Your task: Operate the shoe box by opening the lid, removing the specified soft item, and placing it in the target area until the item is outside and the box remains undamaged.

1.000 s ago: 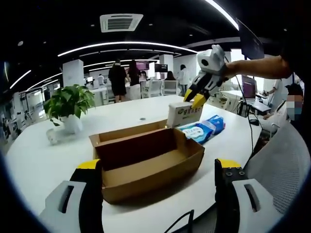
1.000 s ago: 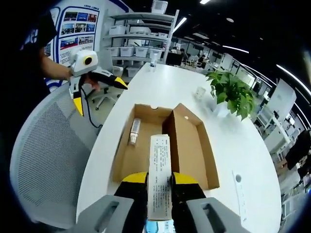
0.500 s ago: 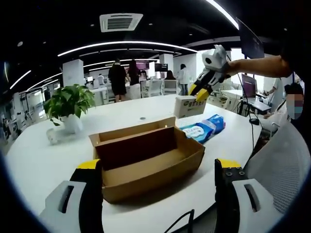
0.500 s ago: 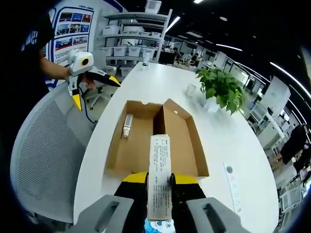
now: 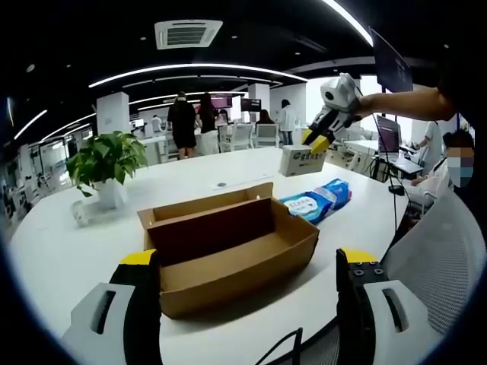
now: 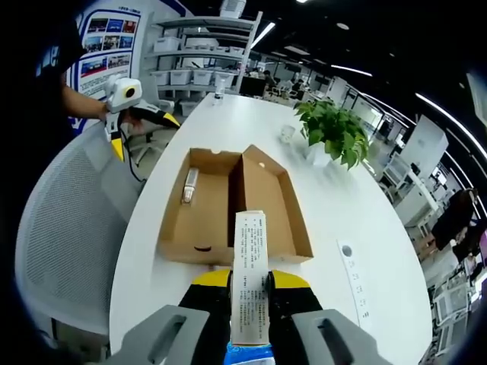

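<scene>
The brown cardboard shoe box (image 5: 228, 243) lies open on the white table (image 5: 68, 251), lid folded back. My left gripper (image 5: 247, 262) stands open, its jaws on either side of the box's near edge. In the air beyond the box, my right gripper (image 5: 312, 142) is shut on a white printed carton (image 5: 299, 161). Seen from the right gripper view, that carton (image 6: 249, 274) sits clamped between the jaws of the right gripper (image 6: 251, 280), above and behind the shoe box (image 6: 228, 205). A small bottle (image 6: 188, 185) lies in the box. The left gripper (image 6: 144, 134) shows open, far left.
A blue wipes packet (image 5: 319, 201) lies on the table right of the box, also below my right jaws (image 6: 247, 353). A potted plant (image 5: 106, 163) stands at the far left. A grey mesh chair (image 6: 61, 228) sits at the table edge. People stand in the background.
My right gripper has risen and drawn back with the carton, which now hangs higher and farther from the shoe box. The left gripper and the box have stayed put.
</scene>
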Demonstrator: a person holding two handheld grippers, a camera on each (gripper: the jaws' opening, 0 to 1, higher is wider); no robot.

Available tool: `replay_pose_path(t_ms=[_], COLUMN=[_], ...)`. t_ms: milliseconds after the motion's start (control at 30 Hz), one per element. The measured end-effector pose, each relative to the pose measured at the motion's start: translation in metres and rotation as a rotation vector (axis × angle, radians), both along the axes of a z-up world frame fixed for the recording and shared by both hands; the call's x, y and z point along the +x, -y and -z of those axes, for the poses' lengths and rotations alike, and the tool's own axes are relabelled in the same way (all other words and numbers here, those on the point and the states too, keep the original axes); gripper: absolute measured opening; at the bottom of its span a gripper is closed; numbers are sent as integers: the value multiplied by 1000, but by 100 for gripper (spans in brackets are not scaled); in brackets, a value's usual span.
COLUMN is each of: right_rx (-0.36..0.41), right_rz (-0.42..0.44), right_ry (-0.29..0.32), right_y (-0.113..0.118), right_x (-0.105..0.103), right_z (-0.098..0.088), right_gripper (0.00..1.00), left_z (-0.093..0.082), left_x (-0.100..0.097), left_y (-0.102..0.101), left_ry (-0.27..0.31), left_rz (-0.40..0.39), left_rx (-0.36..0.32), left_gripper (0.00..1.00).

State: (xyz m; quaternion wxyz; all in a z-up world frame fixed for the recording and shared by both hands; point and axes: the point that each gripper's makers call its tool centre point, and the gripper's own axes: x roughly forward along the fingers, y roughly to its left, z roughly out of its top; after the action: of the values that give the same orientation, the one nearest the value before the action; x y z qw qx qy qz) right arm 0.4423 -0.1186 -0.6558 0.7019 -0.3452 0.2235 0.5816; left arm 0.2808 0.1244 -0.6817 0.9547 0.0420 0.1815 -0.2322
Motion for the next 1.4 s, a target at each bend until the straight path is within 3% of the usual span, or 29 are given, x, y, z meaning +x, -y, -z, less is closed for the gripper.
replay_pose_path(t_ms=[733, 1400], right_rx=[-45, -127], right_rz=[62, 89], right_ry=[10, 9], right_y=[52, 98], right_x=[16, 35], right_z=[14, 41], right_gripper=[13, 13], left_z=[6, 13], left_x=[0, 0], left_y=[1, 0], left_ry=[-26, -54], left_rz=[10, 8], left_rx=[13, 28], left_gripper=[100, 100])
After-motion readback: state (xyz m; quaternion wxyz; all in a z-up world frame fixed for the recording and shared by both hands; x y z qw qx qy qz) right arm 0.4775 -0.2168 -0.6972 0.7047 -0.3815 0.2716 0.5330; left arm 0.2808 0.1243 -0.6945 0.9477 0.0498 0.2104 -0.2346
